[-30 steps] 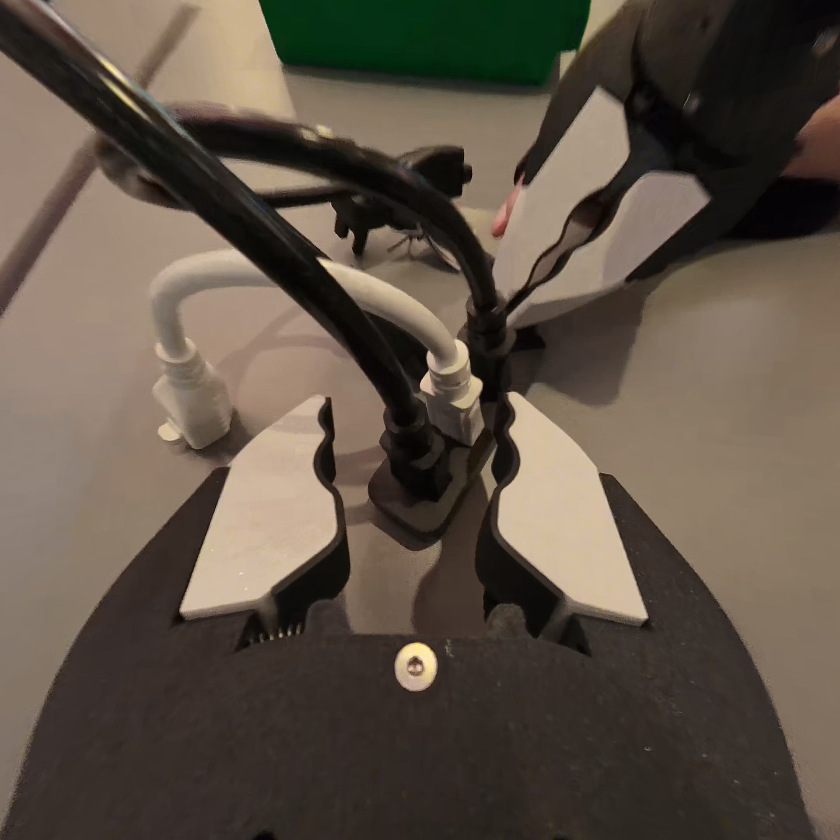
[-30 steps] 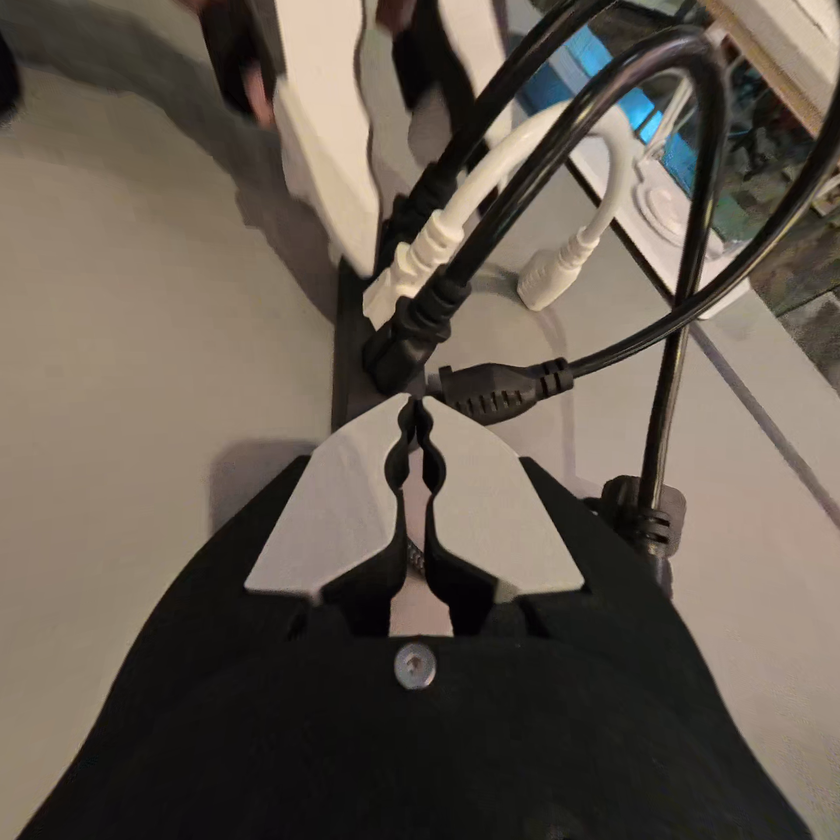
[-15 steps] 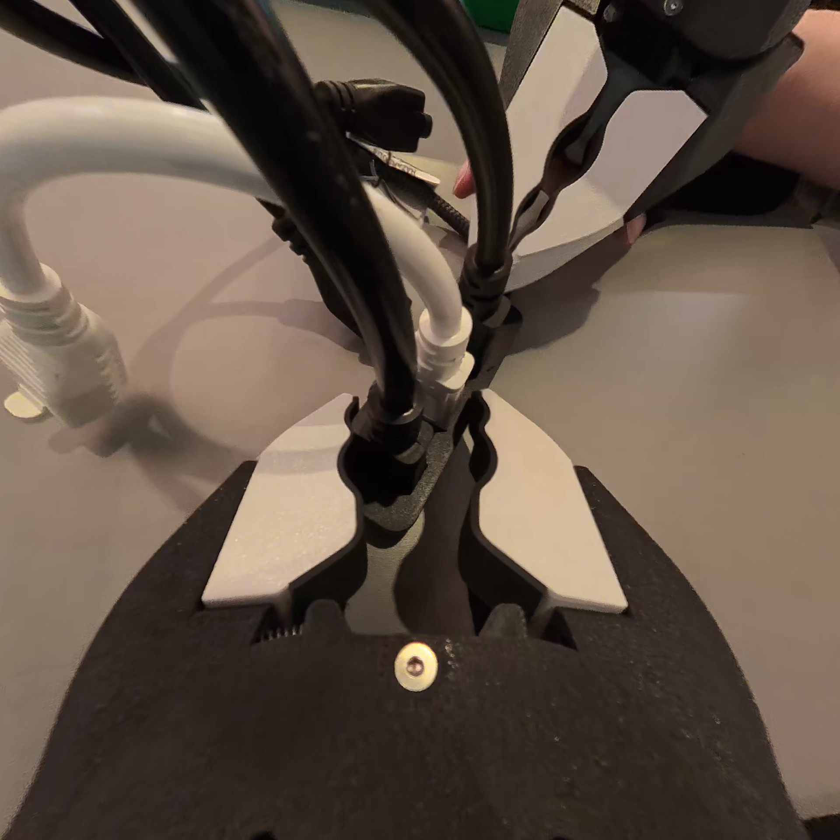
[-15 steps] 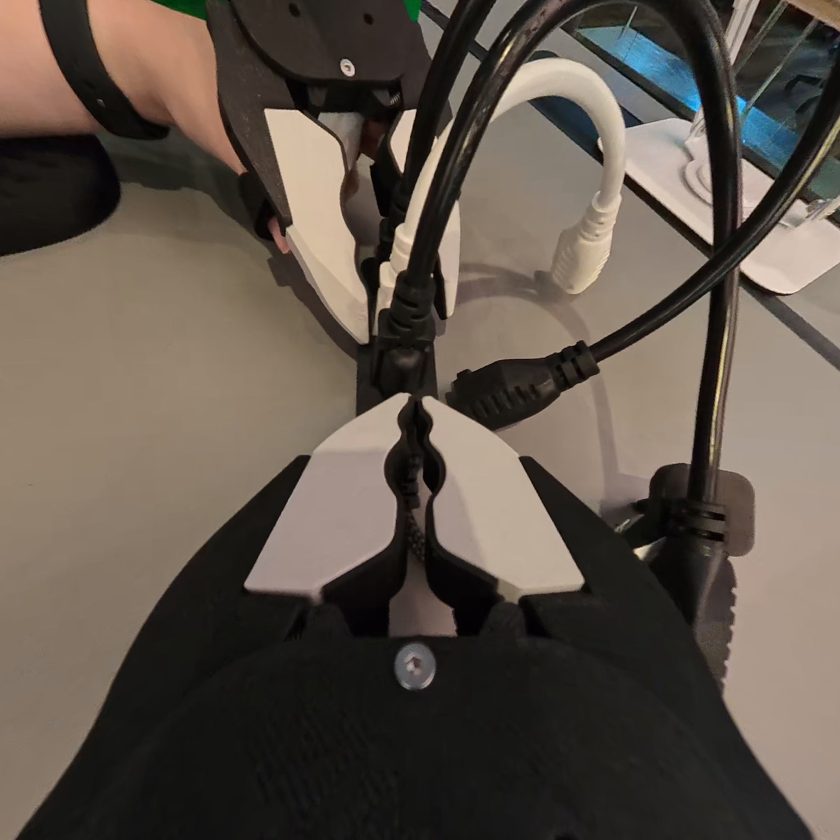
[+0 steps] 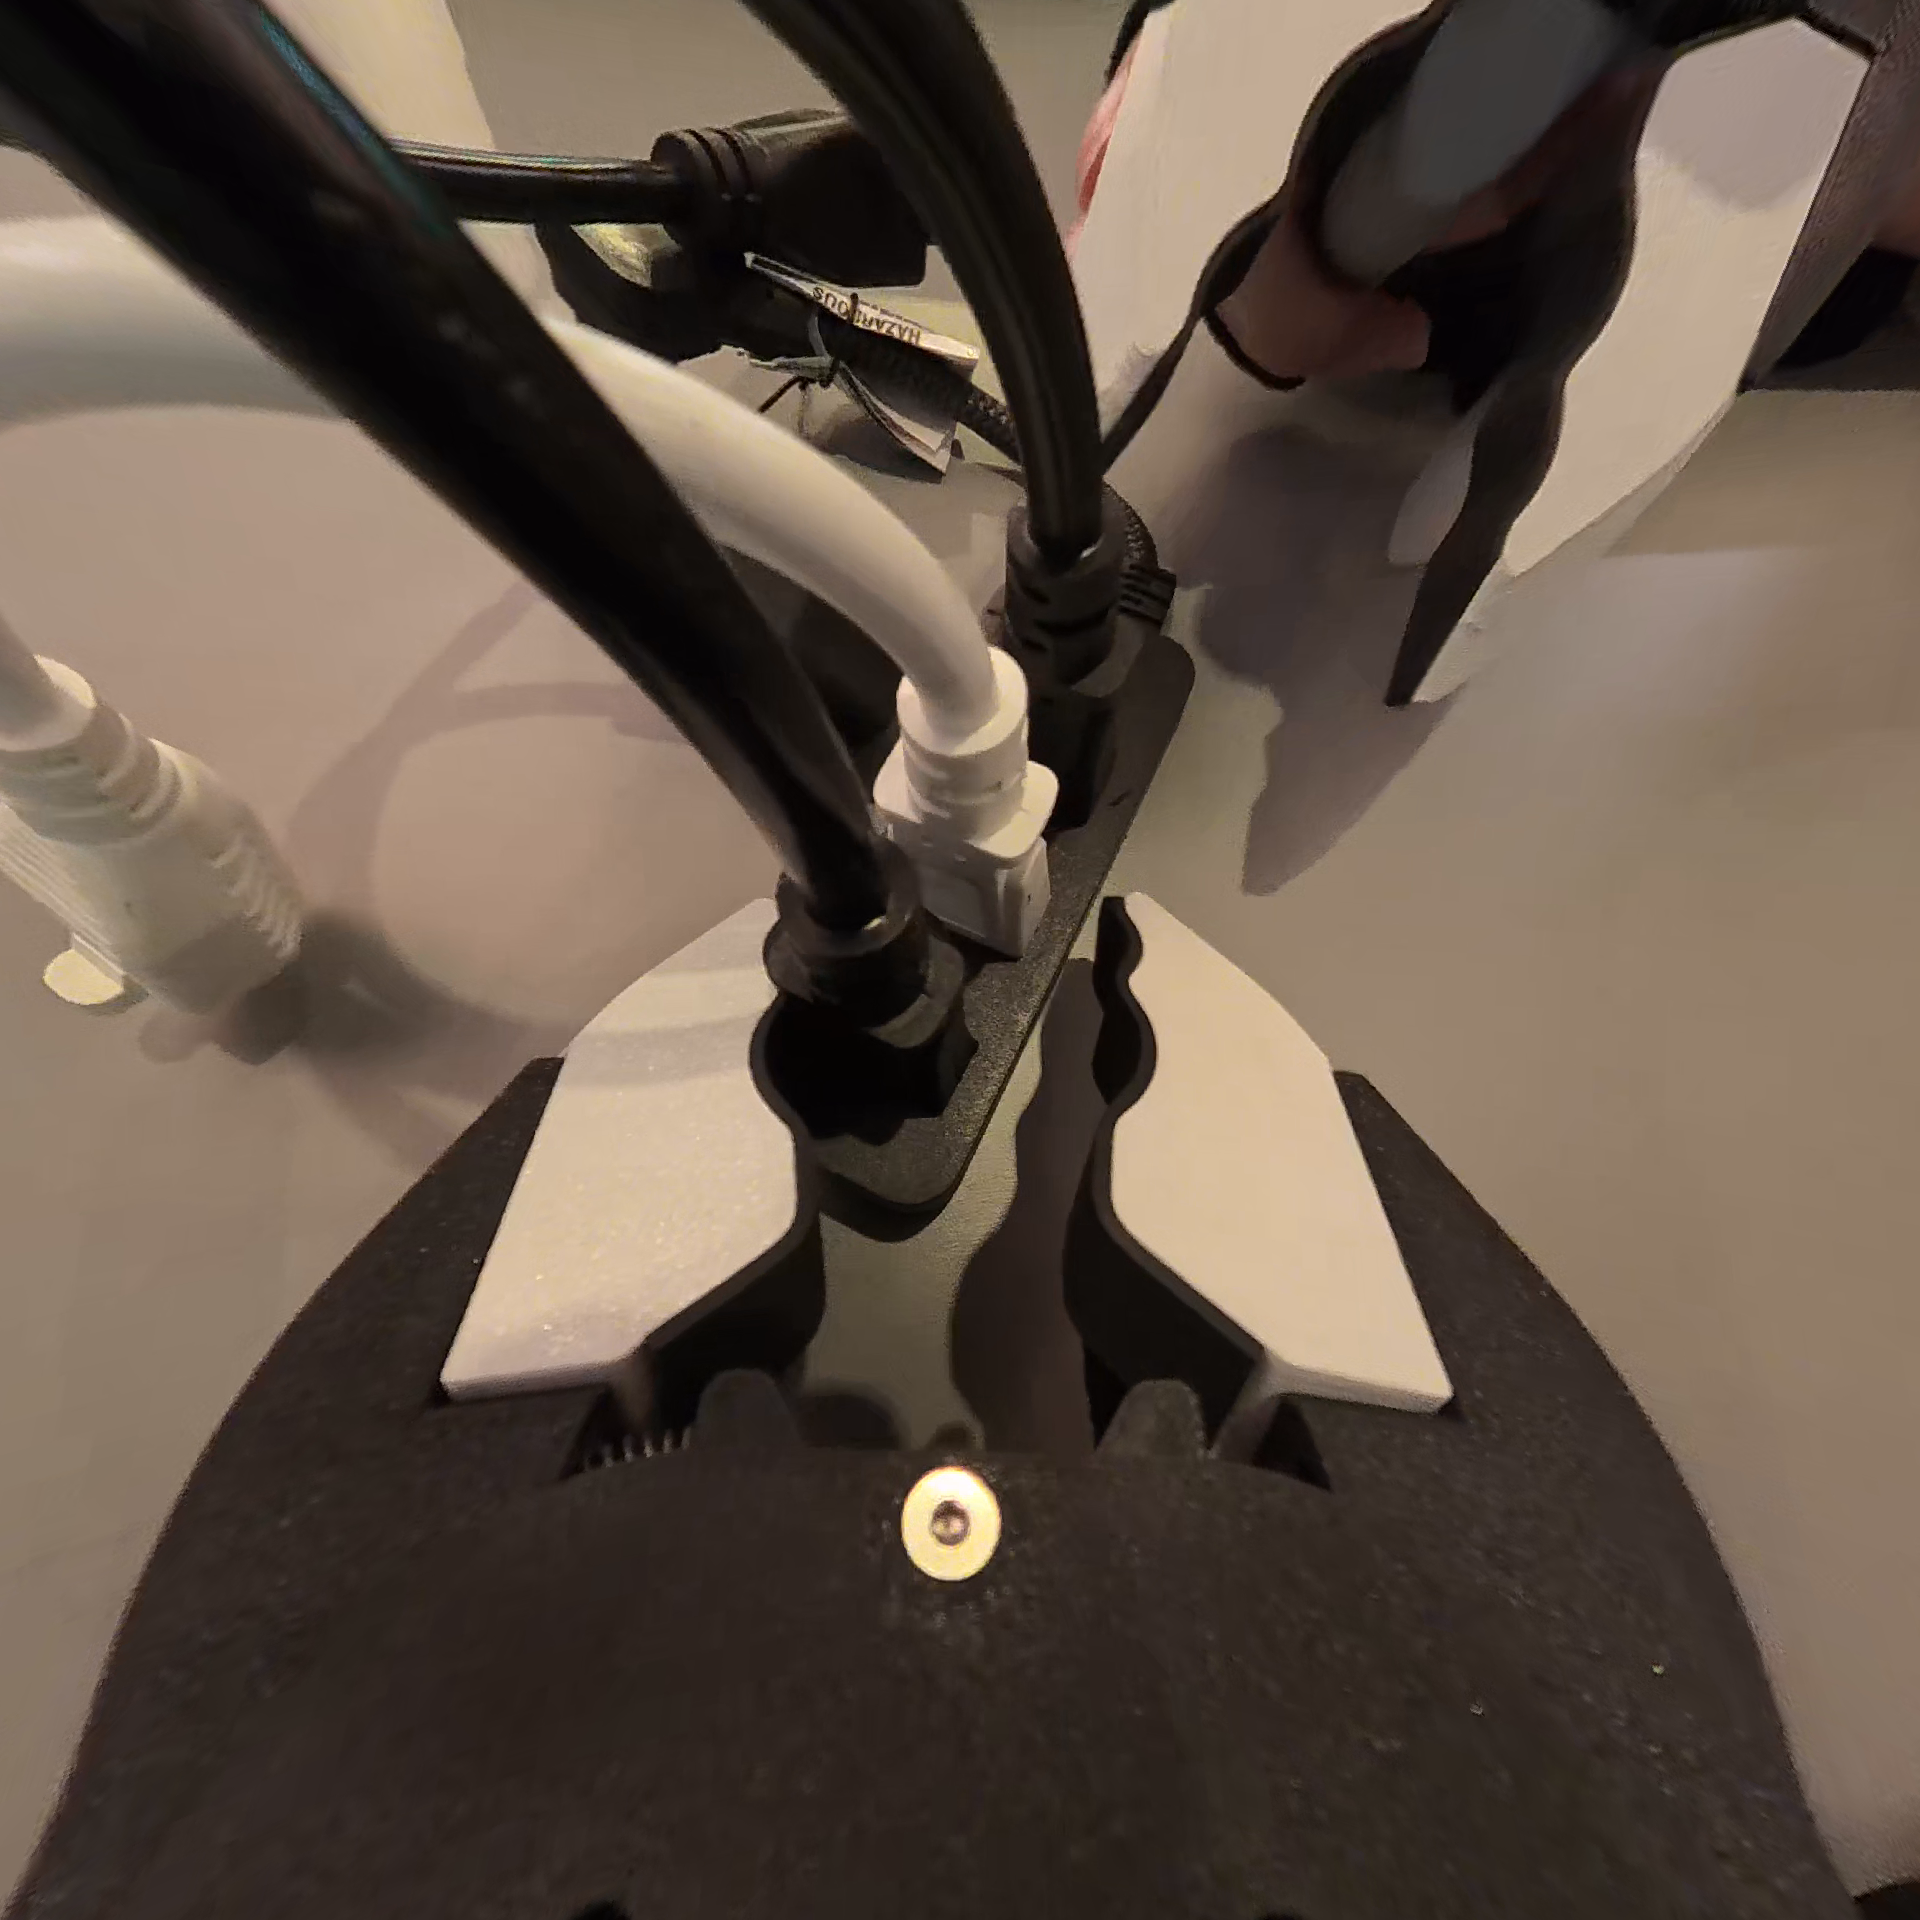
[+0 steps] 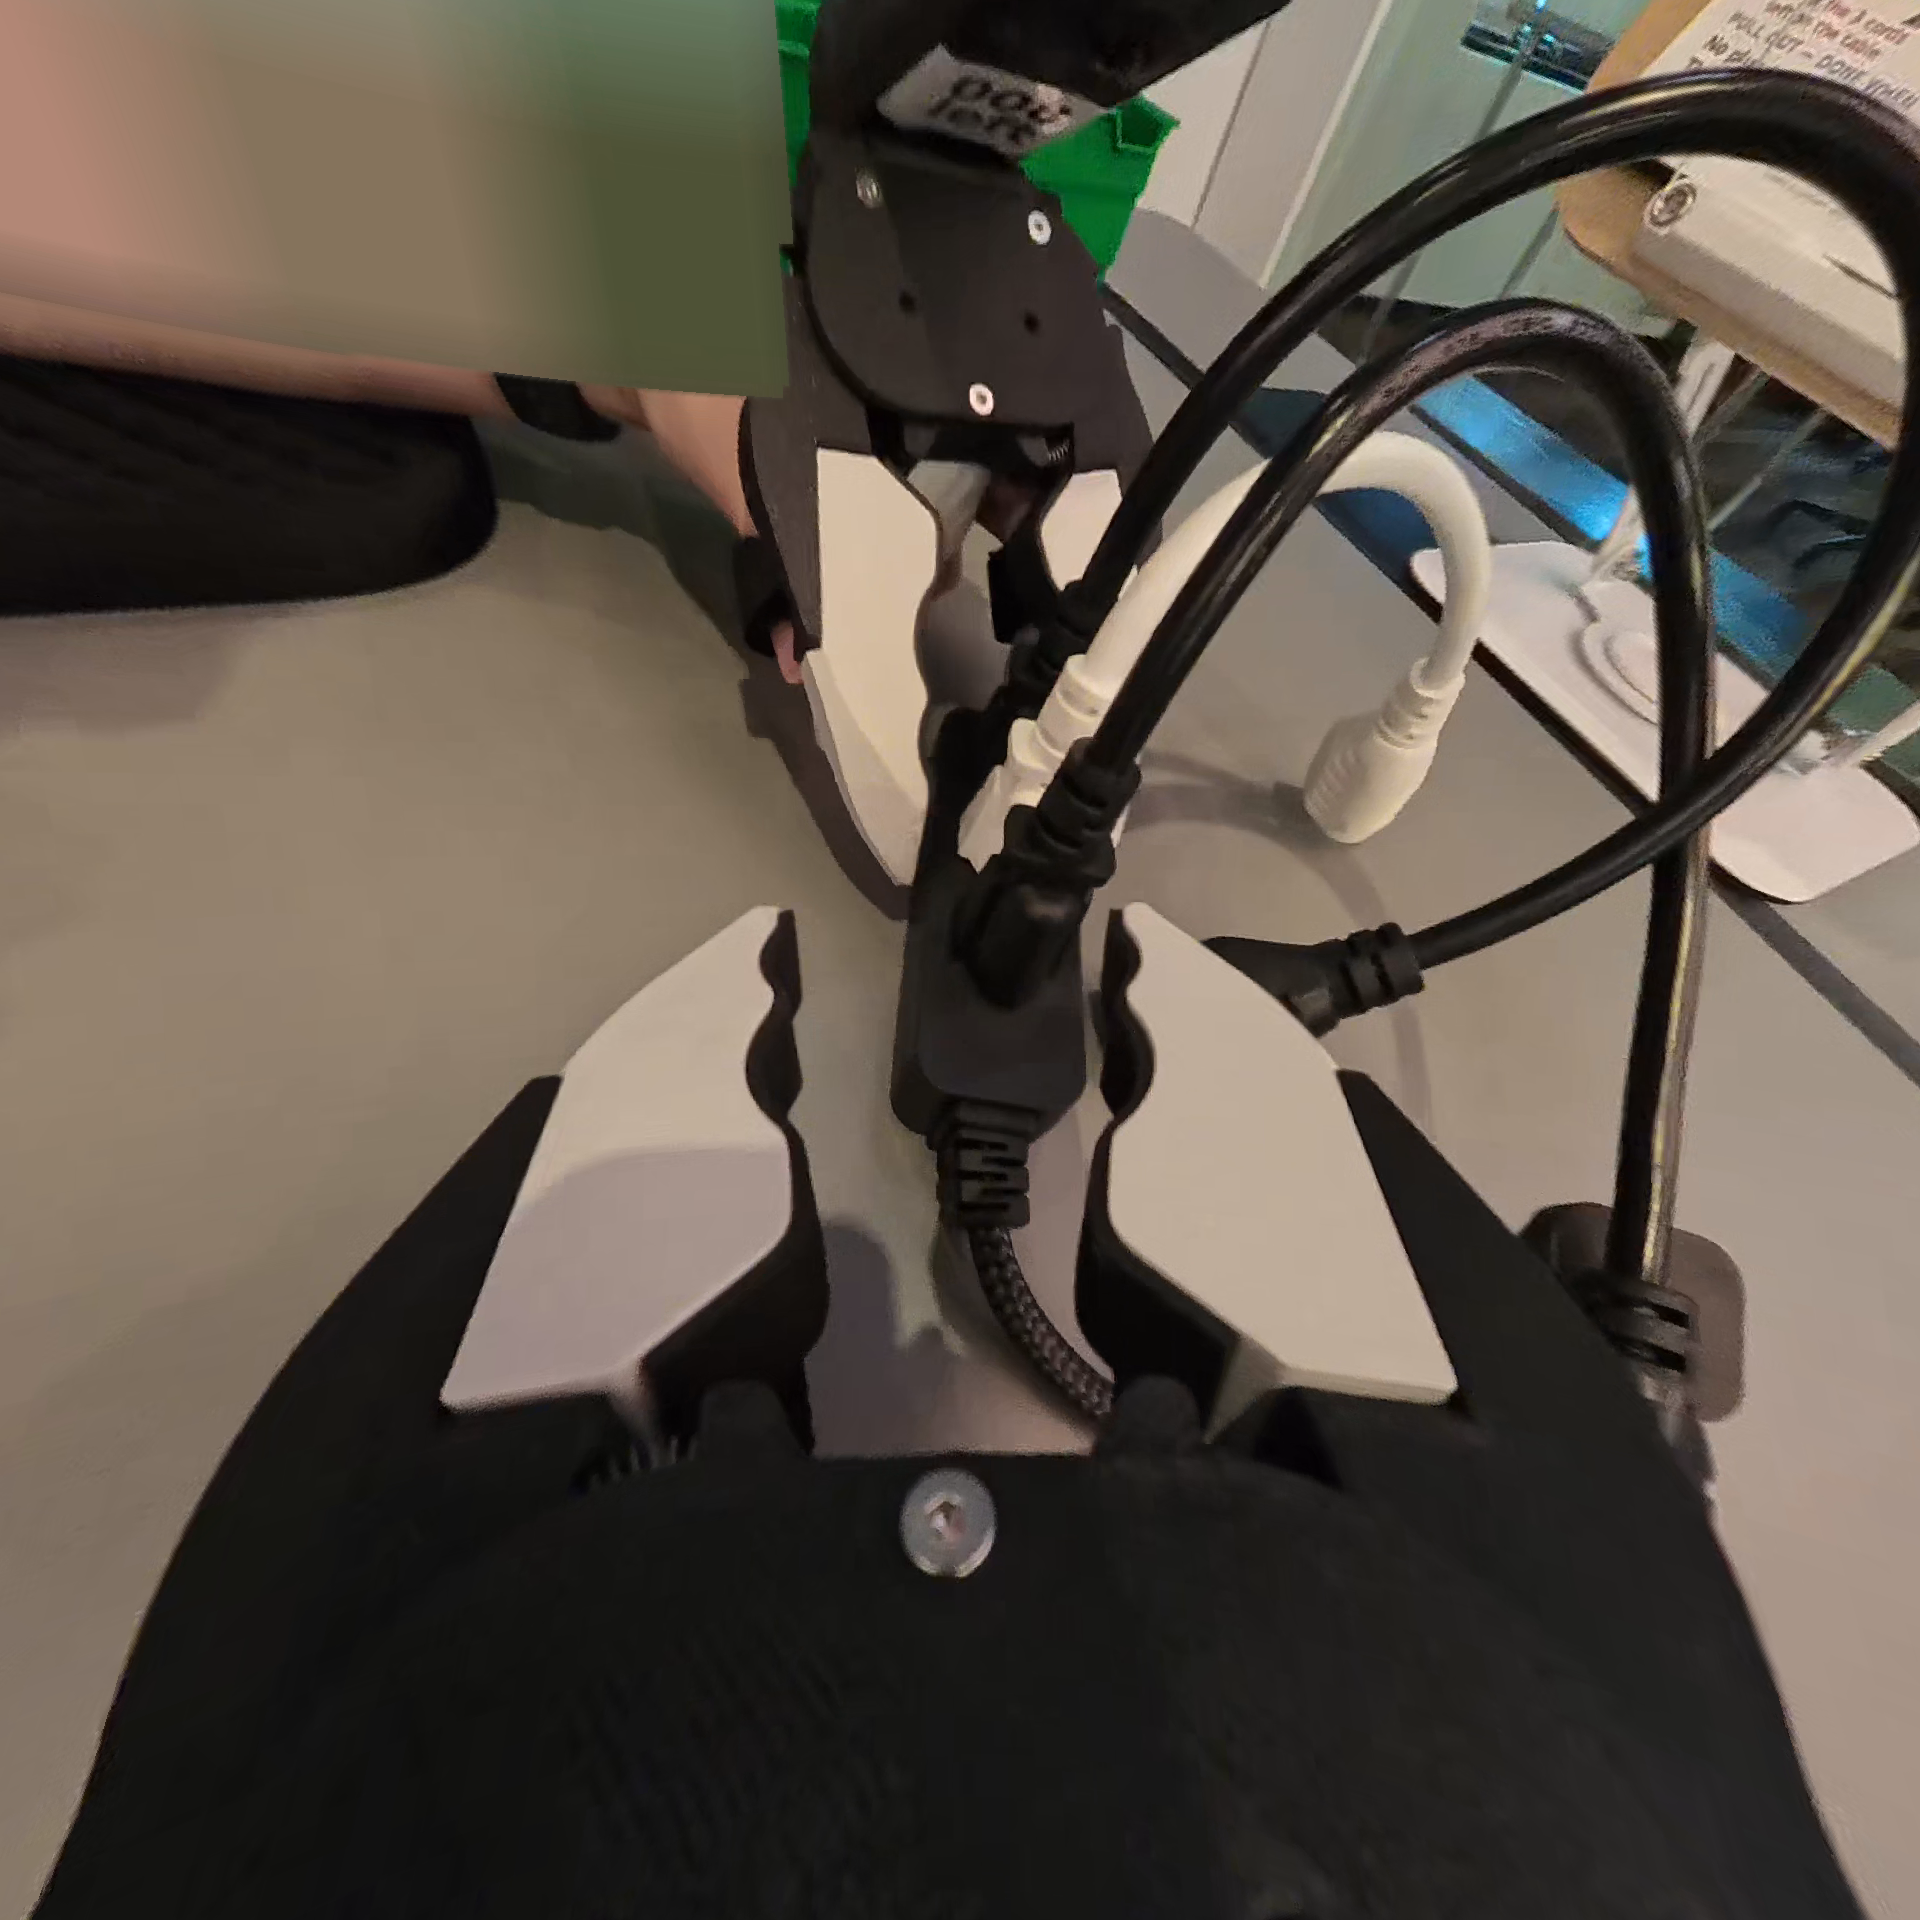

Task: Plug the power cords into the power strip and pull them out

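A black power strip [image 5: 1039,997] lies on the grey table with three plugs in it: a black plug [image 5: 852,966], a white plug [image 5: 977,831] and a second black plug [image 5: 1070,623]. My left gripper [image 5: 945,935] is open and straddles one end of the strip, its left finger against the first black plug. My right gripper [image 6: 951,925] is open and straddles the other end of the strip [image 6: 987,1049], where the braided cable [image 6: 1039,1309] leaves it. The second black plug [image 6: 1029,914] stands just ahead of its fingertips. The left gripper's fingers [image 6: 873,675] show beyond the plugs.
Loose cord ends lie beside the strip: a white connector [image 6: 1371,769], a black connector [image 6: 1340,977] and a black plug [image 6: 1642,1320]. A green bin [image 6: 1081,187] stands at the back. A white flat base [image 6: 1621,727] lies at the table's right edge. Across from one pair of fingers to the other is roughly 6 cm. The black connector [image 6: 1340,977] is about 6 cm from my right fingertips.
My right gripper has opened, let go of the braided cable, and now straddles the strip's end. My left gripper has moved in and its fingers have narrowed beside the black plug.
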### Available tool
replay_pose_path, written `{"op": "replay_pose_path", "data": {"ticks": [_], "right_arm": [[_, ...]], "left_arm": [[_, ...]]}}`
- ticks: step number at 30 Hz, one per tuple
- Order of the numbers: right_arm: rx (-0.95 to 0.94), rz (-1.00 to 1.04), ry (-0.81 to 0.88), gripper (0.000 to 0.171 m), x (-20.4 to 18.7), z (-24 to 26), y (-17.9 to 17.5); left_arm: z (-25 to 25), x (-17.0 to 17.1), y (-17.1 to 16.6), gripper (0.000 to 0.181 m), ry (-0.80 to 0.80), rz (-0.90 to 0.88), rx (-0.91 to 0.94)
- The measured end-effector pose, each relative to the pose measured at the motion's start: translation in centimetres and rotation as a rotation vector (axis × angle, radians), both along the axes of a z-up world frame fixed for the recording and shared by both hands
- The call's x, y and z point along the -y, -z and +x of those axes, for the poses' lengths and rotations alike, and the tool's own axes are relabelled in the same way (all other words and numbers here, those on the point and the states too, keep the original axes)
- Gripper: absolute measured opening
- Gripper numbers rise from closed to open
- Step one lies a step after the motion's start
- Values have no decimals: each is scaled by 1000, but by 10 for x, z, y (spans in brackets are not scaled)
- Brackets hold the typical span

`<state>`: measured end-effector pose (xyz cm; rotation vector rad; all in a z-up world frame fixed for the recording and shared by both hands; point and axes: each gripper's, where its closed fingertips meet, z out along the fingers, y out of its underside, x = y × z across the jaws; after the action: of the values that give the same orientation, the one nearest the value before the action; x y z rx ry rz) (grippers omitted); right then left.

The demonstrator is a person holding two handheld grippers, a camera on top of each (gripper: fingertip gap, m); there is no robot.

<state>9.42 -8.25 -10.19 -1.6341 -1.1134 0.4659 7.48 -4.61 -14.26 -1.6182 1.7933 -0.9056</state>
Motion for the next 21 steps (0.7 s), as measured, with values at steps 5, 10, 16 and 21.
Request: {"op": "replay_pose_path", "data": {"ticks": [5, 10, 16, 21], "right_arm": [[-213, -183, -116, 58, 16, -11, -11], [-691, -447, -271, 56, 26, -6, -64], [-814, -507, -278, 54, 22, 9, -74], [-781, -532, -266, 51, 20, 6, -65]], "left_arm": [[-1, 2, 0, 58, 11, -15, 0], [-1, 1, 0, 57, 10, -11, 0], [-1, 1, 0, 54, 10, 2, -1], [-3, 1, -3, 54, 13, -36, 13]]}}
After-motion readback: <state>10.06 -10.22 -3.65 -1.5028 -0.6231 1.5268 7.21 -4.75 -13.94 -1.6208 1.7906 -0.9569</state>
